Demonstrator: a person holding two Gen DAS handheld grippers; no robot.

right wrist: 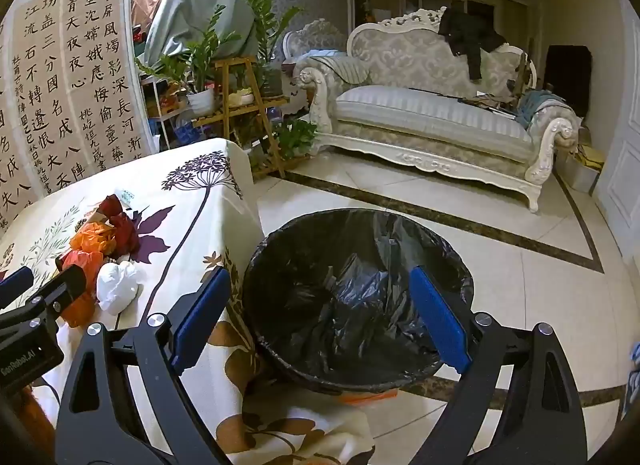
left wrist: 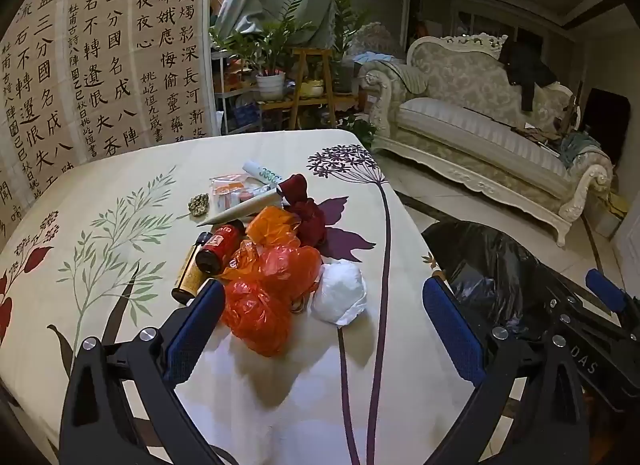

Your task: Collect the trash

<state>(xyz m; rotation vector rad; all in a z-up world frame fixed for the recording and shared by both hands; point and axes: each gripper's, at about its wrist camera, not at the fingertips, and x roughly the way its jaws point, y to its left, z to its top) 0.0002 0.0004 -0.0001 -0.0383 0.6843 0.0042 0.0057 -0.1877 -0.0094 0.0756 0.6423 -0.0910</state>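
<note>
The left gripper (left wrist: 324, 305) has its fingers (left wrist: 196, 325) spread wide and empty, hovering over the near end of a trash pile on the floral-clothed surface (left wrist: 120, 265): orange plastic bags (left wrist: 260, 289), a white crumpled wad (left wrist: 340, 293), a dark red bag (left wrist: 308, 209) and a red-labelled bottle (left wrist: 218, 247). The right gripper (right wrist: 320, 313), fingers likewise wide and empty, hangs above the black-lined bin (right wrist: 352, 289), which stands on the floor just beside the surface, right of the pile.
</note>
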